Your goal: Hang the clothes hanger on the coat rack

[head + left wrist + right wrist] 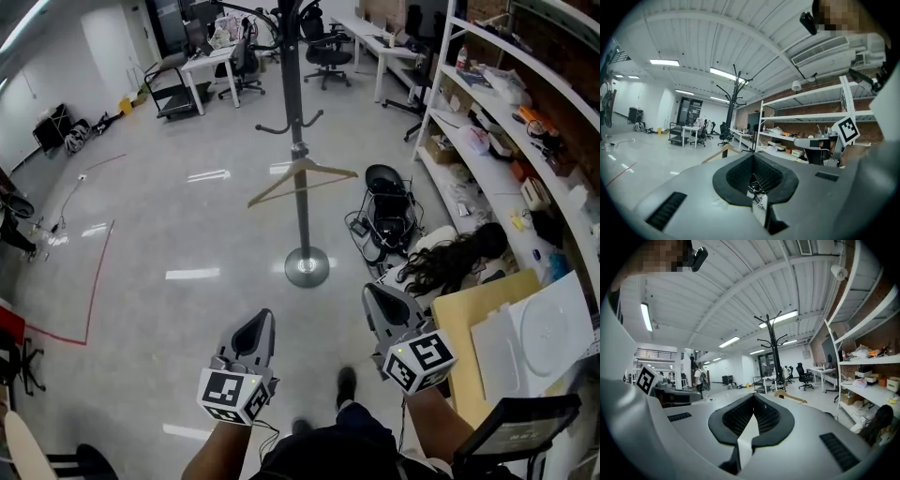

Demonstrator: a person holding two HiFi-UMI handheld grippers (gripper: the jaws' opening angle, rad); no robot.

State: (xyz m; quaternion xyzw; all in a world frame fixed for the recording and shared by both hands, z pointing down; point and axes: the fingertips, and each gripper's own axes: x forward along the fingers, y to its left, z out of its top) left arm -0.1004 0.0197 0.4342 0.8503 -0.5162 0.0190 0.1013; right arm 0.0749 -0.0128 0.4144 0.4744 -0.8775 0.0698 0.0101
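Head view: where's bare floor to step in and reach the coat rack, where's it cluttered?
Free: bare floor left of the coat rack, out to the red tape line, and the strip in front of its base. Crowded: right of it, cables, a dark hair pile, boards and shelving. The hanger sticks out both sides.

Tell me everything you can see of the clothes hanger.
The clothes hanger is pale and looks wooden, with two sloping arms meeting at a peak. It hangs at the pole of the coat rack, just below the lower hooks, tilted with its left arm lower in the head view. What its top catches on is too small to tell. Only the rack appears to touch it.
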